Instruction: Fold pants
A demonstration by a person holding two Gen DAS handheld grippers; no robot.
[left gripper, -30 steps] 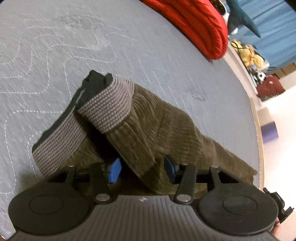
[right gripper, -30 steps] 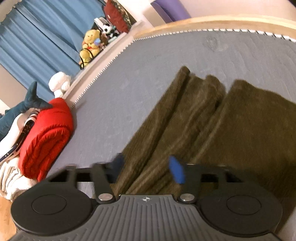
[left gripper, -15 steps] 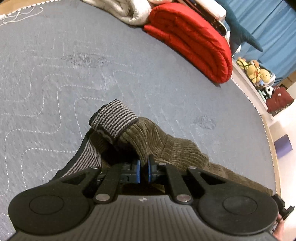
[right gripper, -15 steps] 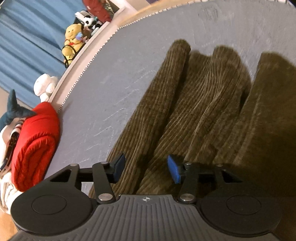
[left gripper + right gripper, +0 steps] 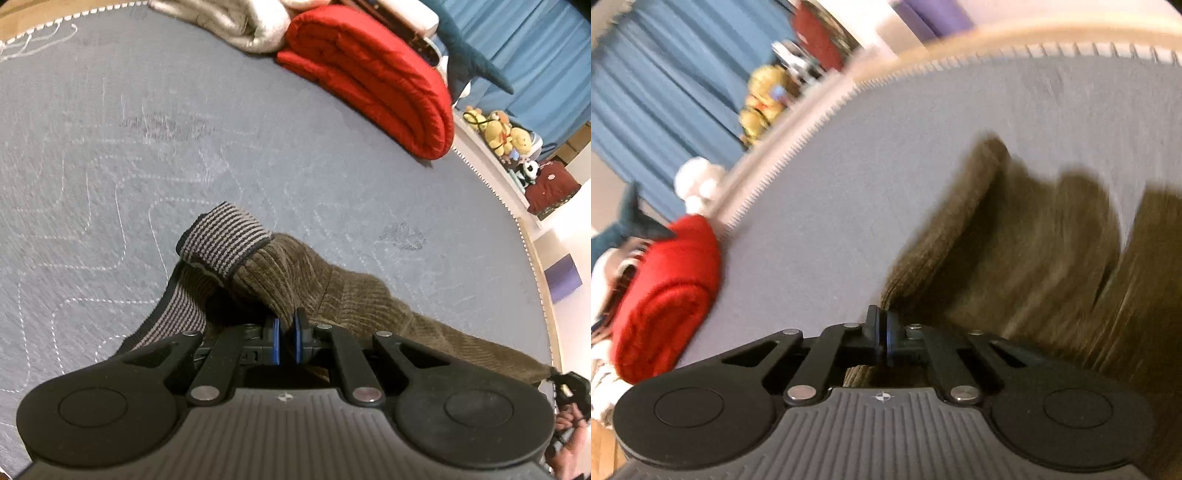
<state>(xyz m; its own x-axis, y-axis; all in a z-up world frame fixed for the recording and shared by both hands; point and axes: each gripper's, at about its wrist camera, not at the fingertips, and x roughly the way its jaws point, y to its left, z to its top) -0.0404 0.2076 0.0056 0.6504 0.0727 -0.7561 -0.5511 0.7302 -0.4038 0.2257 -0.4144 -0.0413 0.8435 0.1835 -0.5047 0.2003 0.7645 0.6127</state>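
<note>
Both grippers have clamped since a moment ago: the left gripper (image 5: 286,341), which stood open over the cloth a second back and had nearly closed half a second back, now pinches a ridge of the olive-brown corduroy pants (image 5: 317,291) between its blue pads, and the right gripper (image 5: 882,338), open half a second ago, has its jaws drawn together on the edge of the same pants (image 5: 1015,266) at their near left border. Just ahead of the left gripper's tips, the grey-and-black striped knit waistband (image 5: 221,242) curls up and forward, raised off the grey quilted mattress (image 5: 110,147) beneath. Ahead and right of the right gripper, the legs lie in long loose folds across the mattress (image 5: 886,166); that view is blurred, so the tool is probably moving. With both ends held, the next step is likely to lift and bring one end over the other. No container shows in either view. Far ahead of the left gripper lies a rolled red quilted blanket (image 5: 376,85), well apart from the pants.
</note>
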